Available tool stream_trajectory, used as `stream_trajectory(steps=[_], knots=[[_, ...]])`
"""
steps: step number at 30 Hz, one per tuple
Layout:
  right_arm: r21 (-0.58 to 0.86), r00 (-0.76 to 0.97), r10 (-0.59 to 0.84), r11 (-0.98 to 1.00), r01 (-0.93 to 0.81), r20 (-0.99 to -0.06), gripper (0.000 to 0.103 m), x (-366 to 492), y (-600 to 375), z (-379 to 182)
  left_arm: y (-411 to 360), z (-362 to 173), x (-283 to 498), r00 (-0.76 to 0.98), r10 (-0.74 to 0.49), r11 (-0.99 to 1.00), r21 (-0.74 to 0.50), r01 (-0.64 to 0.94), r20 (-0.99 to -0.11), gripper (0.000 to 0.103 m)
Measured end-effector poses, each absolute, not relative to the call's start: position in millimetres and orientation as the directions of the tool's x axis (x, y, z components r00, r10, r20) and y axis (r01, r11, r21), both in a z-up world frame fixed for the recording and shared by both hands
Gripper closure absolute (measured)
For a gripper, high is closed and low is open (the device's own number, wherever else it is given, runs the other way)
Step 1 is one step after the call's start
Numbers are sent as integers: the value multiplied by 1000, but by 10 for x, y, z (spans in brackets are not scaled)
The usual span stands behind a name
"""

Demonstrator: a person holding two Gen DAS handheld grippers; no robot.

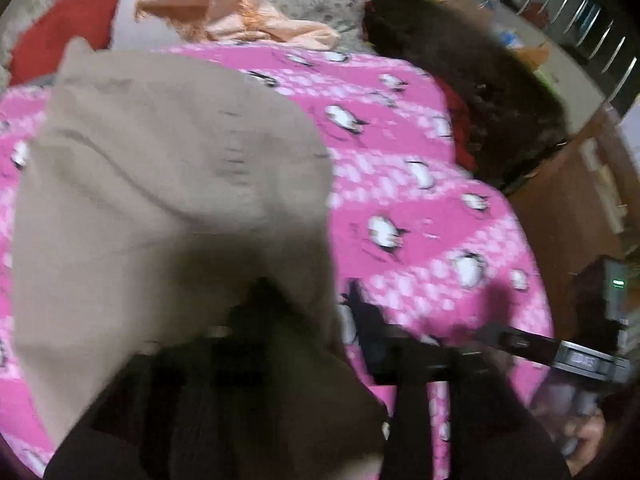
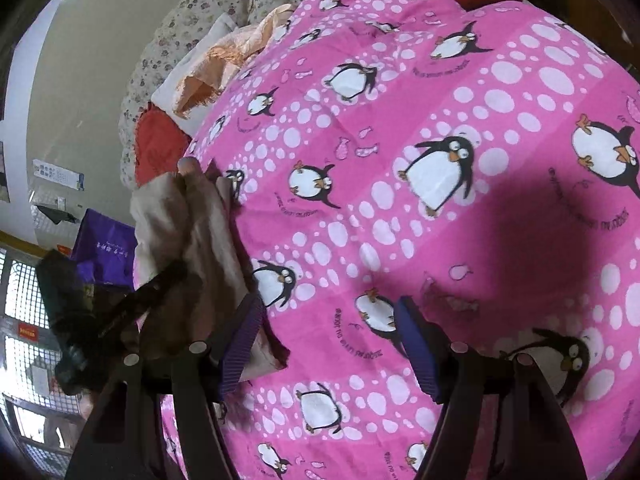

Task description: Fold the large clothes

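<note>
A beige garment point(image 1: 160, 184) hangs lifted over the pink penguin-print bedspread point(image 1: 420, 208) and fills the left of the blurred left wrist view. It drapes over my left gripper point(image 1: 304, 320) and hides its fingers; the grip cannot be made out. In the right wrist view the garment point(image 2: 188, 248) shows bunched at the left, with the left gripper point(image 2: 132, 308) against it. My right gripper point(image 2: 328, 328) is open and empty, its purple pads point(image 2: 416, 340) spread just above the bedspread point(image 2: 400, 120).
A peach cloth point(image 1: 236, 12), a white pillow point(image 1: 132, 16) and a red cushion point(image 1: 64, 28) lie at the bed's head. A dark fuzzy blanket point(image 1: 460, 80) lies along the right side. A purple bag point(image 2: 104, 248) stands off the bed's left edge.
</note>
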State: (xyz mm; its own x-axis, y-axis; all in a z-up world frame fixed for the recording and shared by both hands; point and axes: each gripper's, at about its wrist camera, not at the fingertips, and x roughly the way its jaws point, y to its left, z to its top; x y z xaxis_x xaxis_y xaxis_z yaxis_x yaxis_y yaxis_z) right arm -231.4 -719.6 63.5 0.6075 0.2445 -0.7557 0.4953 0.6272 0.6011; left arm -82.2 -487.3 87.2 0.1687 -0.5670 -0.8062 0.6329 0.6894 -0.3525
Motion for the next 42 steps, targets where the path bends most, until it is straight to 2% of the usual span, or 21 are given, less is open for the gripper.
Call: stream_trajectory(steps=[1,2,7,10,17,22,24,25,26,29,31,33,36,38,39,40,42], knots=[[600,607,247,634,489,-756,32,-2297,-7171,642,-4835,938,-862,154,-586,670,-369,644,-795,39],[598,606,249,639,483,-756,32,-2281,-7145,650,-4805,1014,-905,150,-590,659,-366,657,-793,36],[605,629,264,676,420,-731,32,-2106,-6915,796,-4378,1432,-958,120,-649,609,-419,674,-751,35],[627,650,292,686,369,-702,32,-1959,-6754,877,-3985,1512,-910,169,-648,639,-410,651,-742,32],[681,696,373,696,227,-614,32,-1446,-6351,1058,-3432,1075,-848,247,-528,751,-310,583,-813,32],[737,704,456,662,140,-544,31,-930,-6091,1041,-3373,764,-883,256,-483,789,-290,542,-837,32],[719,692,453,681,137,-562,40,-742,-5996,947,-3420,740,-888,269,-467,796,-267,543,-843,32],[693,691,428,705,148,-583,85,-684,-5969,920,-3426,748,-879,268,-468,795,-269,543,-842,32],[664,695,399,732,151,-598,101,-648,-5955,920,-3427,763,-876,264,-474,793,-276,544,-840,32],[591,727,316,792,152,-610,101,-672,-6009,1038,-3404,816,-878,254,-513,773,-312,552,-820,31],[540,749,246,824,172,-615,101,-789,-6090,1088,-3351,783,-874,252,-526,768,-326,551,-813,26],[464,734,139,847,259,-665,102,-903,-6225,954,-3329,684,-845,246,-521,773,-330,542,-817,23],[442,661,77,800,406,-746,103,-984,-6494,580,-3344,522,-795,243,-483,800,-311,514,-841,23],[549,680,177,744,381,-711,103,-1056,-6580,504,-3345,511,-779,239,-480,802,-311,509,-844,23],[627,722,237,705,333,-650,101,-1163,-6601,585,-3336,511,-762,233,-486,799,-320,509,-842,22],[631,737,241,712,308,-632,93,-1229,-6583,705,-3340,513,-751,230,-488,798,-323,509,-842,22],[615,742,250,742,265,-622,63,-1294,-6491,964,-3345,514,-757,233,-481,802,-317,506,-845,21]])
